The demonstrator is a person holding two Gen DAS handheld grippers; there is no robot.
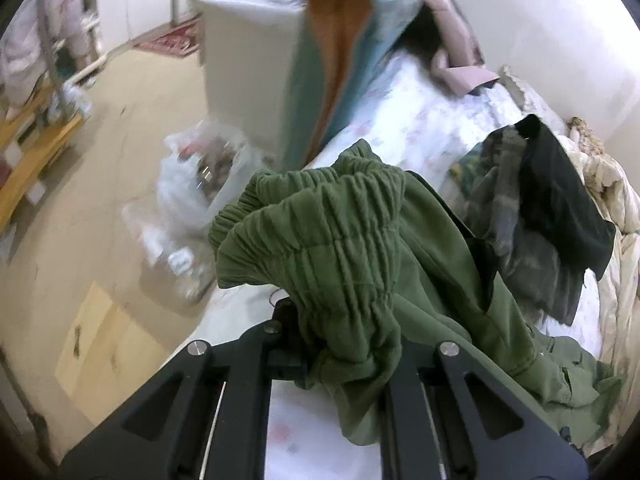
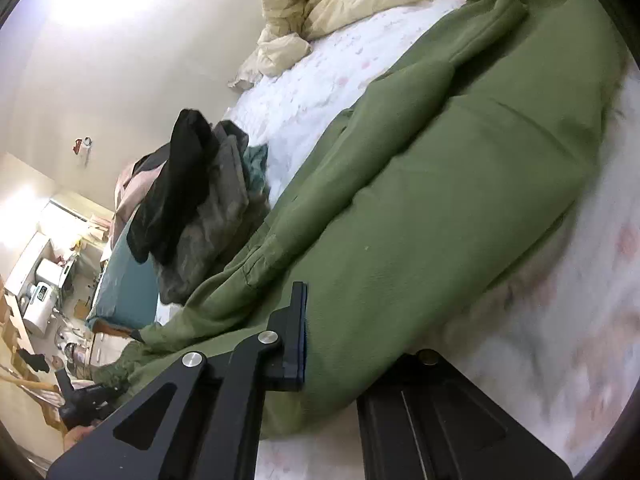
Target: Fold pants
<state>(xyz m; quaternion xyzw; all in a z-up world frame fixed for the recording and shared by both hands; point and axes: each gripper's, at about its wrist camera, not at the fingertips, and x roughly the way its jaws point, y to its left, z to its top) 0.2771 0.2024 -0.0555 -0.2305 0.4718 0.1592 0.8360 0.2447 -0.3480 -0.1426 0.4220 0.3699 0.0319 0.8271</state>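
Observation:
Olive green pants lie on a white flowered bed sheet. In the left wrist view my left gripper is shut on the pants' gathered elastic waistband, which bunches up over its fingers and is lifted off the sheet. In the right wrist view the pants stretch away up the bed. My right gripper is shut on the cloth near its lower edge; its left finger shows and the cloth hides the right one.
A heap of dark clothes lies on the bed beyond the pants. A cream duvet is bunched at the head of the bed. A teal and orange blanket drapes over a white box. Plastic bags sit on the floor.

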